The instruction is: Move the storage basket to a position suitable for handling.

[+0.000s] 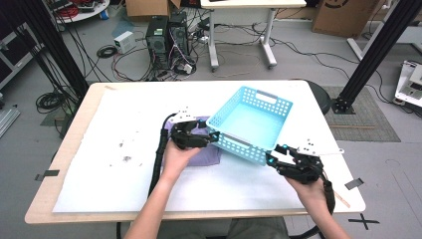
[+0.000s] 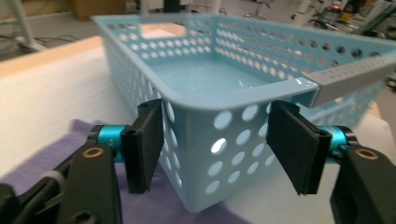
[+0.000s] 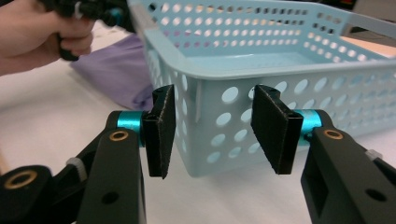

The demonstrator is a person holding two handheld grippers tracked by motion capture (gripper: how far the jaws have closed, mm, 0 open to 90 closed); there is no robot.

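Right tongs nearest, at the near right corner of the basket, jaws spread either side of that corner in the right gripper view, pads apart from the plastic, pinching nothing. Left tongs a little farther, at the basket's near left corner, hand resting over the purple cloth. Jaws spread there too, straddling the rounded corner in the left gripper view, not pressing on the wall, with a gap visible on both sides. Basket blue, perforated, empty, sitting tilted on the white sheet of the counter, its left corner over the cloth. Beyond, floor with cables and computer towers.
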